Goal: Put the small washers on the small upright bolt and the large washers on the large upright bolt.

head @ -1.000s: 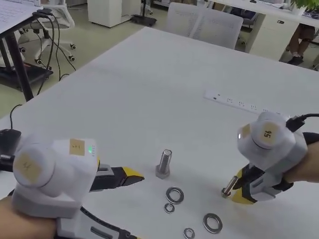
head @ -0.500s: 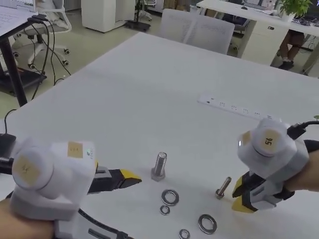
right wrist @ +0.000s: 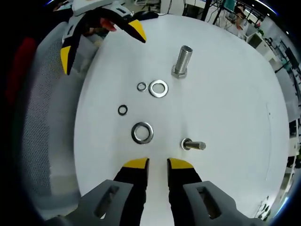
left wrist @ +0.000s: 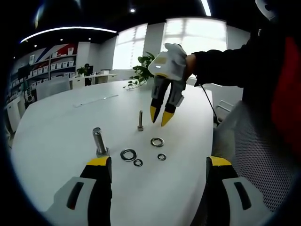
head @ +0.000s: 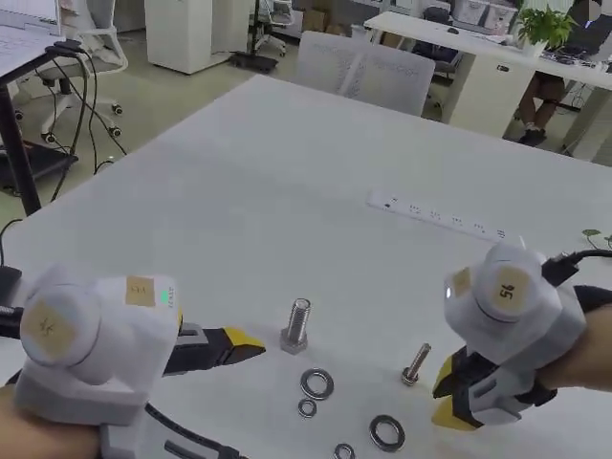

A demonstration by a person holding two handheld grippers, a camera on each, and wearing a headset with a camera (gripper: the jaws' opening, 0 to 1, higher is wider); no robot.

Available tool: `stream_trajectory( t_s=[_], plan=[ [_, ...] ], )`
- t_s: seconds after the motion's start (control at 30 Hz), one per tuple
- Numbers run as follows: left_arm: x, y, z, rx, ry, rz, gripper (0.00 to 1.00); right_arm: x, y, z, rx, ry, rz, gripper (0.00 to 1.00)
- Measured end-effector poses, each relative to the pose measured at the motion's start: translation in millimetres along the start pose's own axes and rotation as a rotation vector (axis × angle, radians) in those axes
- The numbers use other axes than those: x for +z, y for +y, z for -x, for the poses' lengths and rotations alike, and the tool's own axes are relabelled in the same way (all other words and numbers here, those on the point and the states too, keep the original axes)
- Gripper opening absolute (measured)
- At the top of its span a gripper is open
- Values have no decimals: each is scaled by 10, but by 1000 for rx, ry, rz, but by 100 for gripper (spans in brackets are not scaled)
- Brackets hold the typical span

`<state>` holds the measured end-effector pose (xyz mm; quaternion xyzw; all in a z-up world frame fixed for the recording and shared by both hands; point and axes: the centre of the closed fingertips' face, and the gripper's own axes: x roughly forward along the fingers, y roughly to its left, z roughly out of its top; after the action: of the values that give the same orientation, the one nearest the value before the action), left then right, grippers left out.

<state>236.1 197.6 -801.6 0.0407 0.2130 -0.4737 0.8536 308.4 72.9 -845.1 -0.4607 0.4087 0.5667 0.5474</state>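
Here, on the white tabletop (head: 287, 172), the thick steel hex bolt (left wrist: 99, 141) is stood just ahead of the left gripper (left wrist: 159, 162), whose jaws are held wide apart and empty. The slim steel bolt (right wrist: 194, 145), just ahead and right of the right gripper (right wrist: 158, 164), whose jaws are narrowly parted and empty, could be toppled if brushed during a reach. The large shiny flat washers (right wrist: 142, 132) and small thin washers (right wrist: 122, 109) are laid flat between the two jaw pairs, none yet threaded.

large bolt (head: 295, 325): 1 | small bolt (head: 416, 363): 1 | large washers (head: 316, 384) (head: 385, 432): 2 | small washers (head: 307, 408) (head: 344, 450): 2 (six pieces)

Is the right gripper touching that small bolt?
Apart. In the right gripper view, bare table separates the right gripper from the small bolt.
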Motion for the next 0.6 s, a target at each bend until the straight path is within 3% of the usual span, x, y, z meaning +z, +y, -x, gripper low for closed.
stream_trajectory(
  t_s=[0.37,0.6],
  plan=[
    [33,-11,6,2,-3,-11,82,250,246,-17,23,-18,72,18],
    [46,-11,13,3,-6,-13,82,428,393,-122,57,-28,117,18]
  ],
)
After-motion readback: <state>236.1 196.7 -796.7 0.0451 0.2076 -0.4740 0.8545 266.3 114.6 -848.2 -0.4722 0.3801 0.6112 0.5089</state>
